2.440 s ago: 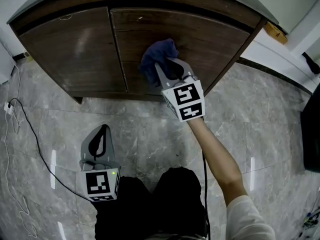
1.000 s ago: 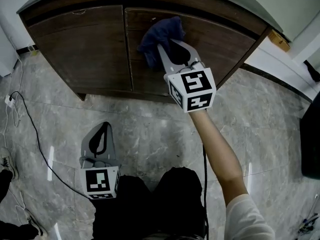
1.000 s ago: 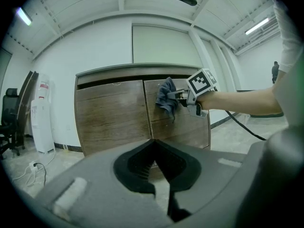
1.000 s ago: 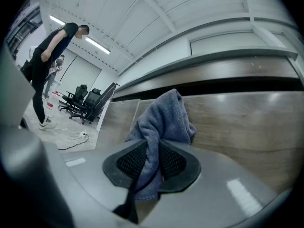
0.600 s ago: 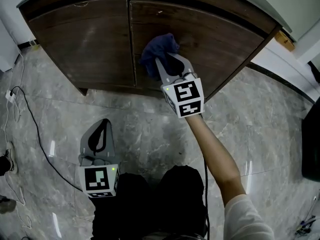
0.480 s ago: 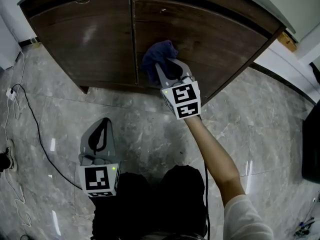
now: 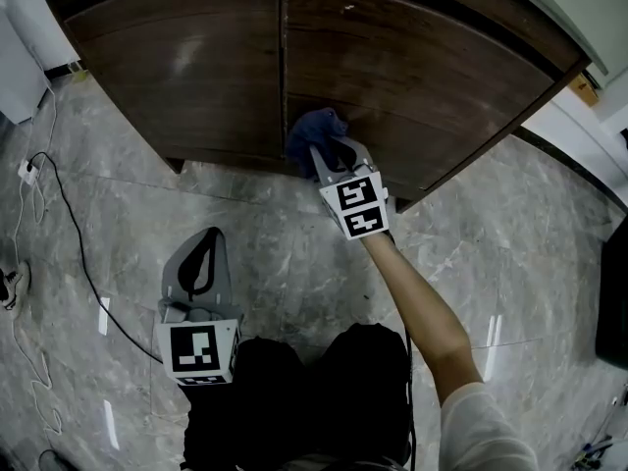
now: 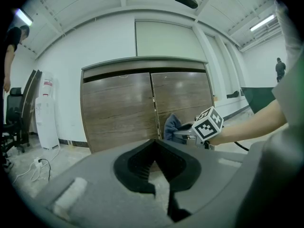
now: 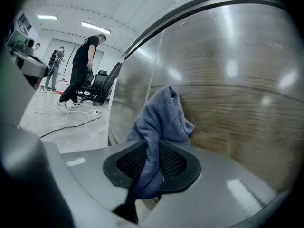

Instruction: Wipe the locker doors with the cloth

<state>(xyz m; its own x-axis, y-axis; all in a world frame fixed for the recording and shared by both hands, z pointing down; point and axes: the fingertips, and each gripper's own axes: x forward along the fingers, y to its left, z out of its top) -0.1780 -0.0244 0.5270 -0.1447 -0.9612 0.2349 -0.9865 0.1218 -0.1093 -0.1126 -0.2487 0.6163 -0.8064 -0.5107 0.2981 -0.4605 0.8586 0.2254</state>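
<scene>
Grey marble floor (image 7: 294, 253) lies below; dark brown wooden locker doors (image 7: 422, 77) span the top of frame. Right gripper (image 7: 331, 153), clamped on the blue towelling cloth (image 7: 312, 129), has drawn it down the right door to its lower edge, centre frame; that stroke is judged finished. Left gripper (image 7: 203, 263) sits lower left, jaws together, empty.

- I see a grey marbled tile floor (image 7: 294, 253) across the near part of the scene.
- A brown wooden locker (image 7: 196, 77) stands on it at the far side.
- A black cable (image 7: 78, 263) snakes over the left tiles, with a white plug (image 7: 26, 172) beside it.
</scene>
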